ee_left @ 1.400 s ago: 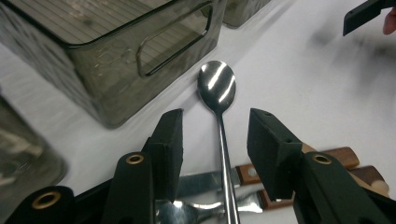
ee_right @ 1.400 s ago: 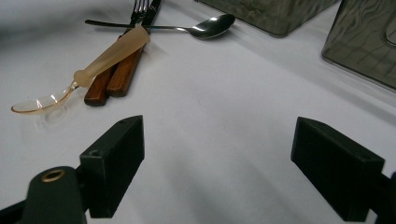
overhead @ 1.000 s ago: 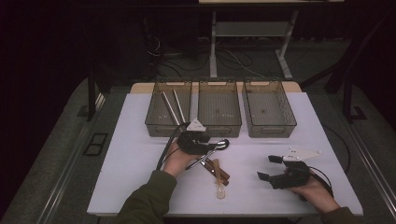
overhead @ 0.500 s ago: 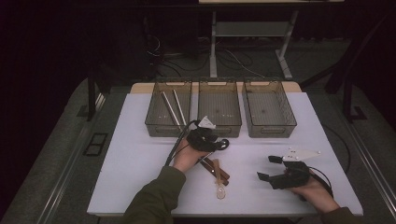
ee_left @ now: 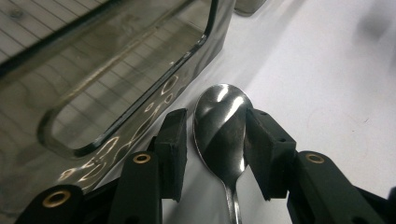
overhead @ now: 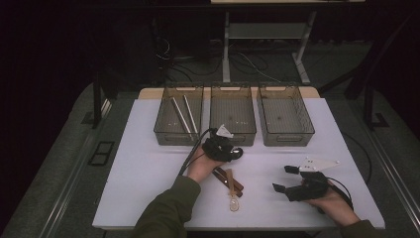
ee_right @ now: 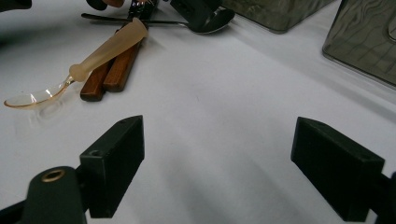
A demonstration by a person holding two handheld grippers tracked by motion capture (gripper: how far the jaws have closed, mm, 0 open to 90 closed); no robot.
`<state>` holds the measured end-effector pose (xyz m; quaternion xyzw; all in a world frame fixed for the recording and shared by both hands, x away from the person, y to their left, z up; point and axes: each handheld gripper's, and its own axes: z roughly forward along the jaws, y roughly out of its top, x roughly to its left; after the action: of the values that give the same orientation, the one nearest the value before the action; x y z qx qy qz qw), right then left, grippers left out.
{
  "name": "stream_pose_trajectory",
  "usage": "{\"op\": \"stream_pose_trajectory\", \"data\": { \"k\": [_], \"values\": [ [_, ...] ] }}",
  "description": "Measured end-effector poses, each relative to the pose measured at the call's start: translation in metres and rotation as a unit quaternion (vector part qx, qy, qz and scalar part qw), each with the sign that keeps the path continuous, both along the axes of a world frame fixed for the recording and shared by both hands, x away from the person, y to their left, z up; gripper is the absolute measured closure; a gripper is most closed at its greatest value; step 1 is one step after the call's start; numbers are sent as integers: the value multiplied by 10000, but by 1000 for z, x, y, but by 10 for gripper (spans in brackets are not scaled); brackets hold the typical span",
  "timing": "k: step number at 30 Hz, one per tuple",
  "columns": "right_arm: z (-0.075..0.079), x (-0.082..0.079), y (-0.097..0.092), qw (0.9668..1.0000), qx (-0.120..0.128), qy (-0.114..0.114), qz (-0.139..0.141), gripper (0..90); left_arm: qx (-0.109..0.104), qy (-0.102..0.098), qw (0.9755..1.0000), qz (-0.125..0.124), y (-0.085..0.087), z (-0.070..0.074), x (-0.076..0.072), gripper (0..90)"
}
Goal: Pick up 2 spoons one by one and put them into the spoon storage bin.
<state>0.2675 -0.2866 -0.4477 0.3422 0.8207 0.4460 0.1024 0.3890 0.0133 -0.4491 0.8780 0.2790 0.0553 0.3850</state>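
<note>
A metal spoon [ee_left: 219, 126] lies on the white table [overhead: 148, 173], right beside the front wall of the middle tray [ee_left: 116, 93]. My left gripper [ee_left: 212, 135] is low over the spoon with a pad on each side of the bowl. A thin gap shows at the left pad, so it is open around the bowl. In the high view the left gripper [overhead: 234, 153] sits just in front of the middle tray [overhead: 245, 138]. My right gripper [overhead: 283, 178] rests at the front right, open wide [ee_right: 217, 163] with nothing between its pads.
A clear plastic spoon [overhead: 233, 197] lies across wooden-handled utensils [overhead: 233, 182] in front of the left hand. Three grey trays stand in a row at the back. The left tray [overhead: 171, 138] holds metal utensils [overhead: 184, 115], and the right tray [overhead: 286, 140] looks bare.
My left hand has shifted a little to the right and lower, ending over the metal spoon in front of the middle tray. The right hand has stayed still.
</note>
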Motion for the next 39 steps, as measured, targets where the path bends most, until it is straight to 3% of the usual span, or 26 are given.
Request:
{"op": "stream_pose_trajectory", "data": {
  "k": [12,17,22,28,39],
  "values": [
    [0,0,0,10000,-31,0,6,171,275,-239,9992,-148,-5,0,-4,575],
    [0,0,1,10000,-51,-5,16,171,314,-256,9989,-253,-8,1,-5,634],
    [-1,0,1,10000,-77,-2,32,171,329,-246,9988,-284,-10,2,-6,661],
    [-1,0,1,9999,-97,-7,41,171,320,-316,9984,-346,-9,5,-6,765],
    [-1,0,1,9999,-129,-22,49,171,156,-337,9975,-595,-5,11,-10,869]
  ]
}}
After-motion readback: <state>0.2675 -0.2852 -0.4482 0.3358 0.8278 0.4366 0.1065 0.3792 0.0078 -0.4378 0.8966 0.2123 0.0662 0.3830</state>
